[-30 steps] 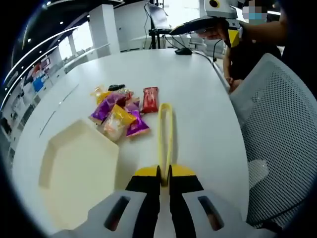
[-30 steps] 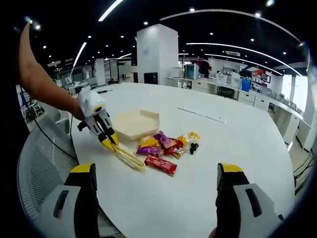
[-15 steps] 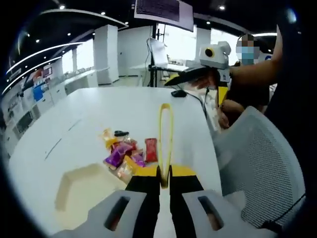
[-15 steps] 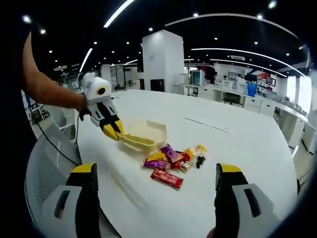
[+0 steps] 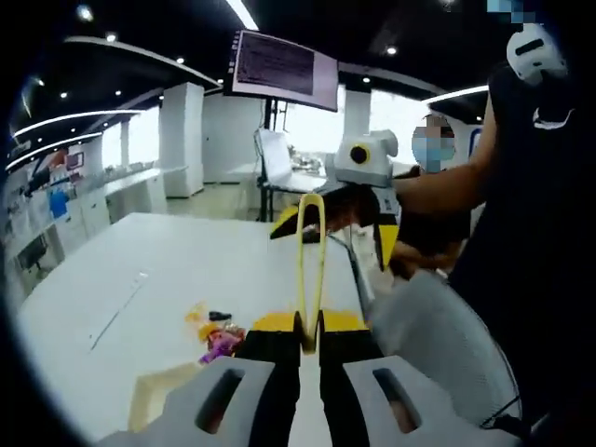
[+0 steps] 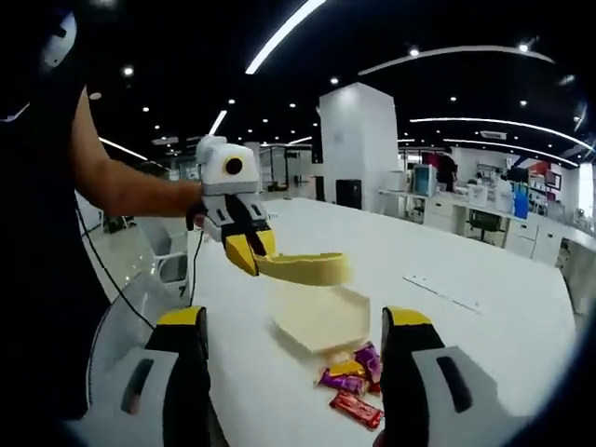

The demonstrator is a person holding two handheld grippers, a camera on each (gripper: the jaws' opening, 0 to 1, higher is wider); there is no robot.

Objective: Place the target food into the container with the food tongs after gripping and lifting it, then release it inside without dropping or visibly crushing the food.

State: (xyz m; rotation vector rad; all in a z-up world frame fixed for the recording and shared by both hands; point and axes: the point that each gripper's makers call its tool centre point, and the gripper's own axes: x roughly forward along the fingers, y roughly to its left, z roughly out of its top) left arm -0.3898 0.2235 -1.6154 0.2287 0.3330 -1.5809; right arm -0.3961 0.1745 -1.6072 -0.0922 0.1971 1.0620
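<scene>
Snacks: a heap of wrapped snacks [image 6: 352, 384] lies on the white table [image 6: 447, 317], between the right gripper's jaws in its view, low and left of the left gripper's jaws [image 5: 216, 333] in the other.
Container: cream hexagonal tray [image 6: 321, 318] touching the heap, just beyond it.
Tongs: yellow food tongs [image 5: 310, 265] run straight ahead from the left gripper, held in the air above the tray.
Left gripper [image 5: 309, 328]: jaws pinched on the tongs' rear end.
Right gripper [image 6: 294, 321]: jaws spread wide, holding nothing.
</scene>
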